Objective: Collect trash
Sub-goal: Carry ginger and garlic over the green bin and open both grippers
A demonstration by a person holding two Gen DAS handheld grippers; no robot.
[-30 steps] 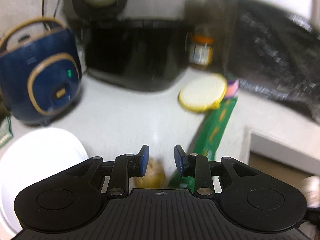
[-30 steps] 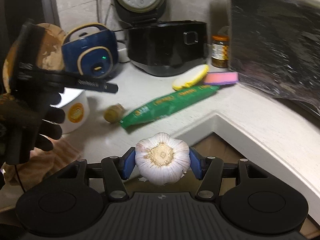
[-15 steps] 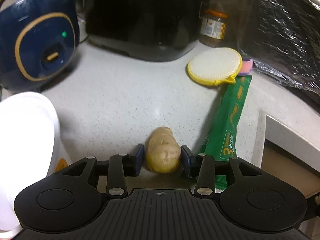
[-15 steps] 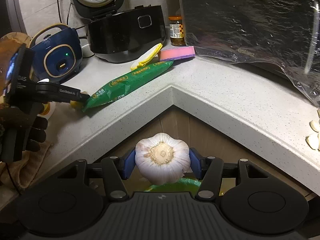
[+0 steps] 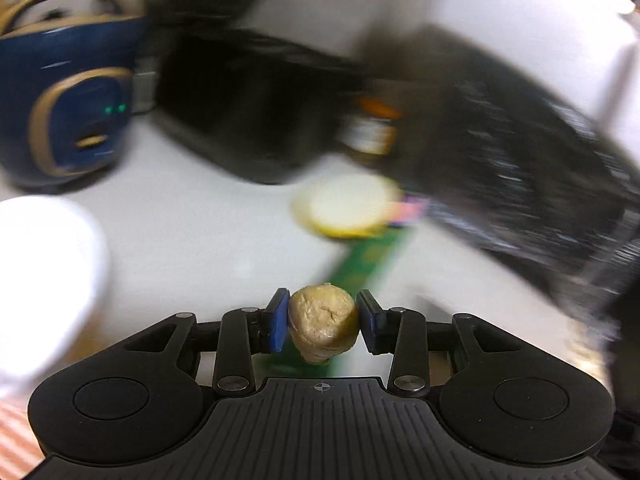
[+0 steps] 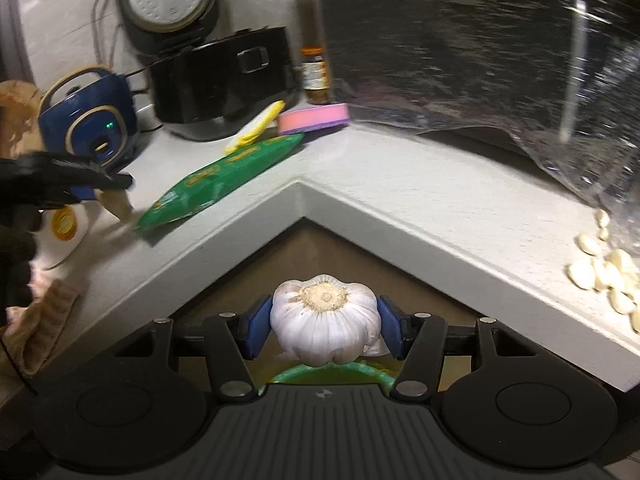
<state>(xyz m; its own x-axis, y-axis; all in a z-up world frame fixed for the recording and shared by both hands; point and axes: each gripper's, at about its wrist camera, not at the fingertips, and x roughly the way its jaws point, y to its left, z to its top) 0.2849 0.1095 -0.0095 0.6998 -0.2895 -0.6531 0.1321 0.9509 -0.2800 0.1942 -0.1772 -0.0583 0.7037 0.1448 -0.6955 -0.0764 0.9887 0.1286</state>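
Observation:
A tan ginger piece [image 5: 323,320] sits between the blue pads of my left gripper [image 5: 322,322], which is shut on it and holds it off the white counter [image 5: 192,240]. The right wrist view shows the same ginger piece [image 6: 118,202] hanging from the left gripper [image 6: 108,186] beside a green packet [image 6: 224,176]. My right gripper [image 6: 323,326] is shut on a white garlic bulb [image 6: 324,312], out past the counter's inner corner [image 6: 300,188]. A green rim [image 6: 296,376] shows just below the bulb.
At the back stand a blue rice cooker [image 6: 92,128], a black cooker [image 6: 224,80], a jar [image 6: 316,76] and a dark plastic-wrapped appliance [image 6: 460,40]. A yellow scrubber [image 5: 344,210] and a pink sponge [image 6: 314,118] lie near the packet. Peeled garlic cloves [image 6: 608,268] lie at the right, a white container [image 5: 40,280] at the left.
The left gripper came down around the ginger piece, gripped it and lifted it off the counter. The right gripper carried the garlic bulb sideways, off the counter and over the green rim.

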